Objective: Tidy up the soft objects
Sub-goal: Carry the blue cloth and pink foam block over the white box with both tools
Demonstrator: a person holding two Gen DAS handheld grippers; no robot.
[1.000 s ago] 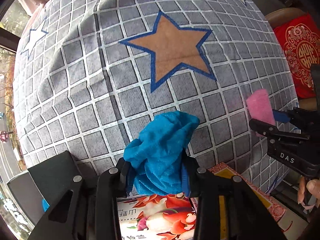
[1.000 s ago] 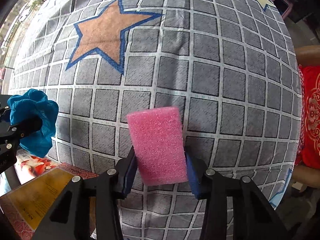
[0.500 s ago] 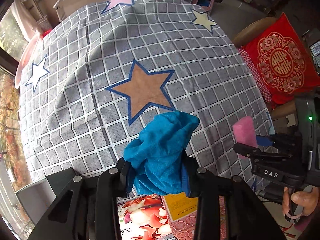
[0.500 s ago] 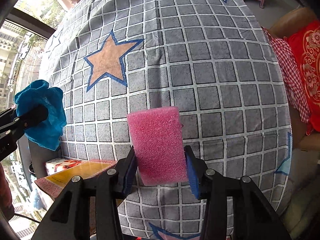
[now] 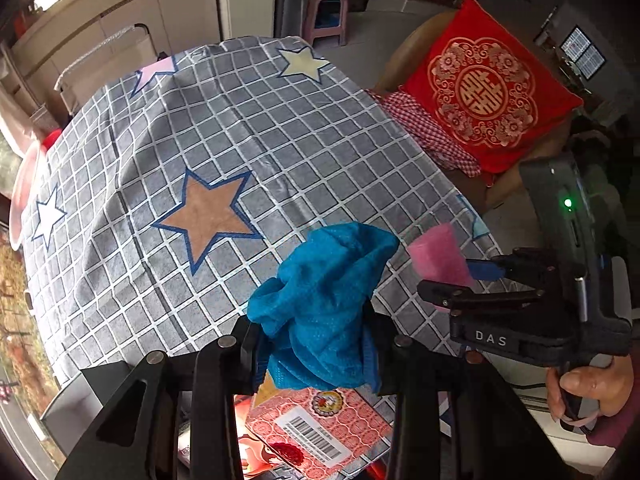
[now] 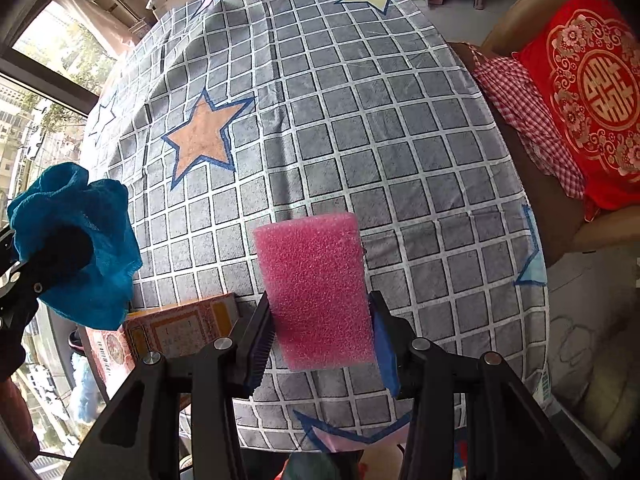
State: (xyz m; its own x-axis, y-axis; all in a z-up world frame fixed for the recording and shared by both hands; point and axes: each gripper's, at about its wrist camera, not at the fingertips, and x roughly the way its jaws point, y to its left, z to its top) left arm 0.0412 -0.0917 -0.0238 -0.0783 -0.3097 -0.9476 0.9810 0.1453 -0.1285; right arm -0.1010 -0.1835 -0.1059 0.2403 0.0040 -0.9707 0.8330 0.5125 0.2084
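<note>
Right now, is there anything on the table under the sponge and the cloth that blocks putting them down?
Nothing visible. The sponge and cloth are held above bare tablecloth. Only a red box sits at the near edge, beside the cloth.

Crumpled blue cloth (image 5: 324, 308) and pink sponge (image 6: 316, 292), both held aloft

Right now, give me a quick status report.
Left gripper shut on blue cloth. Right gripper shut on pink sponge. Both above tablecloth.
</note>
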